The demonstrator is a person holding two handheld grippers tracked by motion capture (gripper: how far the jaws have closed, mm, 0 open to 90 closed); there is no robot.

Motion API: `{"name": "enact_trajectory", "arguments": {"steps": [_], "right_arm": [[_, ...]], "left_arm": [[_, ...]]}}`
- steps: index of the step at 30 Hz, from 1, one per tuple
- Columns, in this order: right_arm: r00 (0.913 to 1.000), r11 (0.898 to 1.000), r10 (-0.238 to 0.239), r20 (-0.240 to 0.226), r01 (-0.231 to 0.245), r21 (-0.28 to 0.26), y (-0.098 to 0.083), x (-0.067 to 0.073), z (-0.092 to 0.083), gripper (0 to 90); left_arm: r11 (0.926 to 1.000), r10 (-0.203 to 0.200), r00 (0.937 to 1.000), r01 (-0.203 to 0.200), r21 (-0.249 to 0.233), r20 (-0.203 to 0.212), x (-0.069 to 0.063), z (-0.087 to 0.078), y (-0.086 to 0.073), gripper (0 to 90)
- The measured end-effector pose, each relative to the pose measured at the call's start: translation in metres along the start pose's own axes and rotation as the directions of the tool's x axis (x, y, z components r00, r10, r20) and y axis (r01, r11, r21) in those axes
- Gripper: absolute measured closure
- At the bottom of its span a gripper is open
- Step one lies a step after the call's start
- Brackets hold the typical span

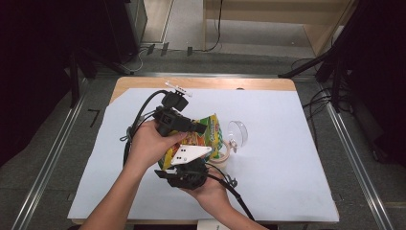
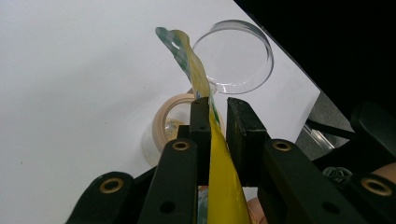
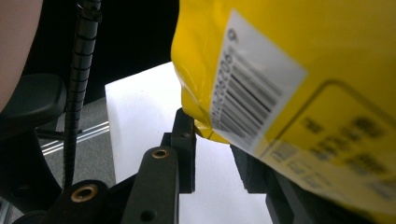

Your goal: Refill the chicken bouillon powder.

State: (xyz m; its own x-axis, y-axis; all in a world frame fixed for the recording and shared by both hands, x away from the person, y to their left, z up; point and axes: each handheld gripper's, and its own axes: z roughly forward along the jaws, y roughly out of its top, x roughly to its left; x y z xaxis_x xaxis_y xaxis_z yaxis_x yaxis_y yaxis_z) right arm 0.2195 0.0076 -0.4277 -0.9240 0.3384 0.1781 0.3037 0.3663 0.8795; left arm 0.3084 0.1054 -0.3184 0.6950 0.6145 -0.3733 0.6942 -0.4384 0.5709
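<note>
Above the middle of the bench, I've got the yellow snack bag held up off the white sheet, between my two hands. It's a crinkly pouch, green and red print on one face, a barcode label on the other, plain in the right gripper view.

My left gripper comes in from the left and pinches the bag's upper edge; in the left gripper view the yellow film runs straight up between the jaws, which stand narrow and clamped on it, and the top seal twists away above them. My right gripper sits under the bag, nearer to me, grey three-cornered plate on top. Its jaws are fairly narrow too, with the bag's bottom corner dipping between them; I can't tell whether the pads actually press on it.

Just beyond the bag, a roll of beige tape lies flat on the bench, and next to that stands a clear round plastic lid, tipped on its edge. Cables trail back from both grippers toward me.
</note>
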Motion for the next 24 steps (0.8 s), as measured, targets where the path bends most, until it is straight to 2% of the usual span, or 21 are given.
{"name": "enact_trajectory", "arguments": {"steps": [24], "right_arm": [[1.0, 1.0, -0.002, 0.001, 0.002, -0.004, 0.0007, 0.0017, -0.0006, 72.3]], "left_arm": [[1.0, 0.007, 0.9999, -0.007, -0.004, -0.007, -0.0026, -0.0016, -0.0001, 81.4]]}}
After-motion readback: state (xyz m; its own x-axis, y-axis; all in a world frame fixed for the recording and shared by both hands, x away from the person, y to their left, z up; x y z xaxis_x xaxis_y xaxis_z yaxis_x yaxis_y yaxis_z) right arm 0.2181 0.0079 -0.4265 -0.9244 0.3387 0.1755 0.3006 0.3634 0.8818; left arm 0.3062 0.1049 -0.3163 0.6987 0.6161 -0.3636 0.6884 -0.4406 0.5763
